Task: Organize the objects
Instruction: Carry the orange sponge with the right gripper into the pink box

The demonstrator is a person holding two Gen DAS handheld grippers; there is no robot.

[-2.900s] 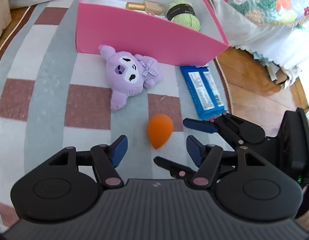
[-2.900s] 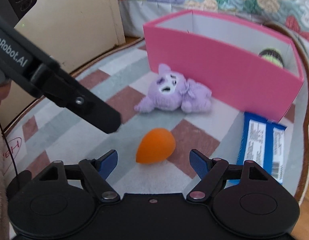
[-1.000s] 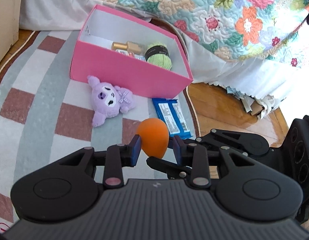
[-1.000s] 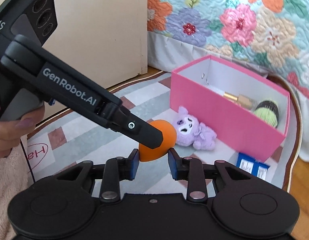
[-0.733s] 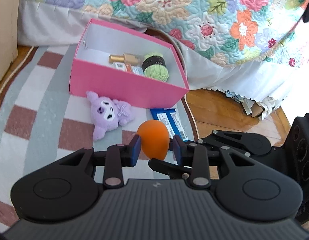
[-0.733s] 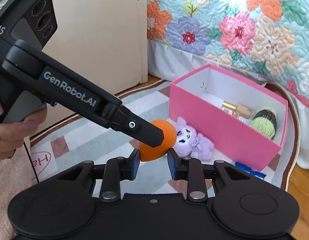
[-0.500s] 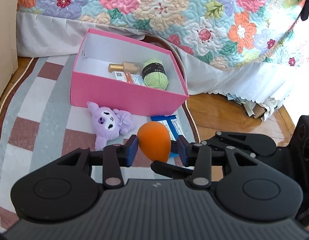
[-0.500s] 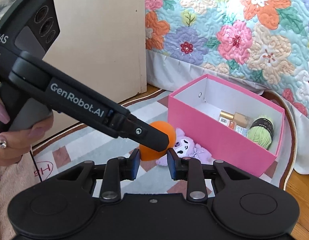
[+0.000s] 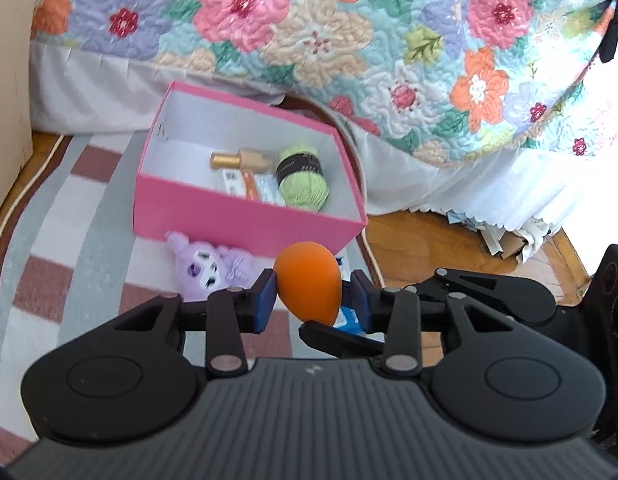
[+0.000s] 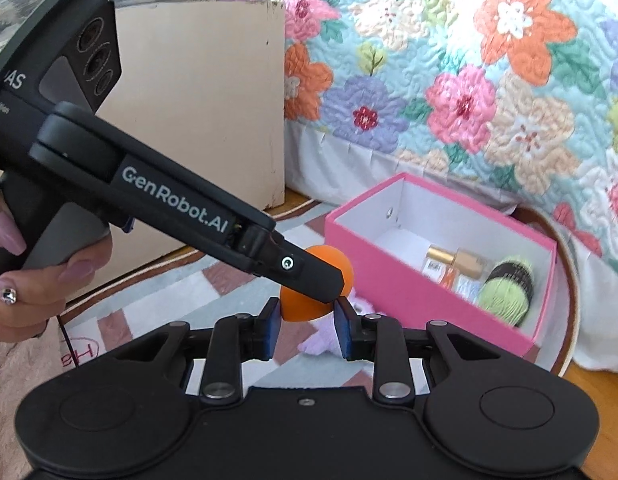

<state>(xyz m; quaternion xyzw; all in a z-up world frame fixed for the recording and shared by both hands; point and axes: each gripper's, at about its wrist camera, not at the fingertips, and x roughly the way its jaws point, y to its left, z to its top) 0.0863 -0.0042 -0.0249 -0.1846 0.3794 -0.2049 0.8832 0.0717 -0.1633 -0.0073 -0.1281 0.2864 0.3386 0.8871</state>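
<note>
An orange egg-shaped sponge (image 9: 308,288) hangs in the air above the rug. My right gripper (image 10: 304,319) is shut on the sponge (image 10: 305,308). My left gripper (image 9: 311,300) has loosened around it, with a gap at the right pad. The left gripper's finger crosses the right wrist view (image 10: 309,274) over the sponge. A pink box (image 9: 245,220) beyond holds a gold bottle (image 9: 241,160), a green yarn ball (image 9: 303,184) and small packets. A purple plush (image 9: 209,270) lies on the rug before the box.
A striped rug (image 9: 61,220) covers the floor. A blue wrapper (image 9: 349,318) shows behind the left fingers. A bed with a floral quilt (image 9: 309,40) stands behind the box. A beige cabinet (image 10: 197,100) stands at left. Wooden floor (image 9: 429,248) lies at right.
Both grippers closed on the sponge and lifted it off the rug. Over the last half second the left jaws have opened a little while the right stays shut.
</note>
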